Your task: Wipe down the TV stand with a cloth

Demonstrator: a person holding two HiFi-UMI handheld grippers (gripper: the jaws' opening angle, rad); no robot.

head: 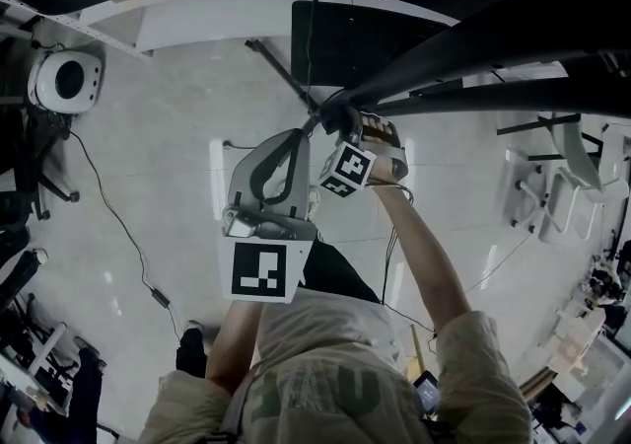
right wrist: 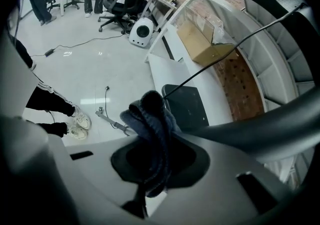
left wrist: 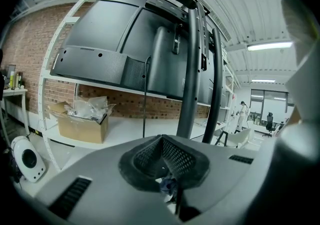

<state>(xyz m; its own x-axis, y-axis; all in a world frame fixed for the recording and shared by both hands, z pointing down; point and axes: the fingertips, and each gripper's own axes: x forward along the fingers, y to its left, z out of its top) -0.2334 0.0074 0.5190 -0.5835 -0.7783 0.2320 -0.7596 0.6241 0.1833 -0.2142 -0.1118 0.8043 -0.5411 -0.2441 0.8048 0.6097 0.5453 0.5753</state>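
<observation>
The white floor (head: 168,176) fills most of your head view. Above it, from your left gripper, the back of a big dark TV (left wrist: 120,54) hangs on the TV stand (left wrist: 189,69). The stand's dark posts rise from a flat black base plate (right wrist: 186,104). Behind the TV, a white shelf frame (left wrist: 60,49) stands against a brick wall. A cardboard box (left wrist: 82,121) with clear plastic bags in it sits on the frame's low shelf. A round white appliance (head: 64,80) stands on the floor near the shelf.

Your right hand (head: 383,141) holds the right gripper (right wrist: 152,154) up against the stand's sloping post. Its jaws are clamped on the dark blue cloth (right wrist: 150,129), which bunches out past the tips. In the head view the cloth meets the post where the dark bars cross.

Your left gripper (left wrist: 163,141) is just beside the right one, nose toward the same post. Its jaws are pressed together, with a small bluish scrap low in the gap that is too small to identify.

The only print on the grippers is the black-and-white square patterns on the marker cubes (head: 258,269). The large lettering on your shirt (head: 315,388) is too blurred to read.
</observation>
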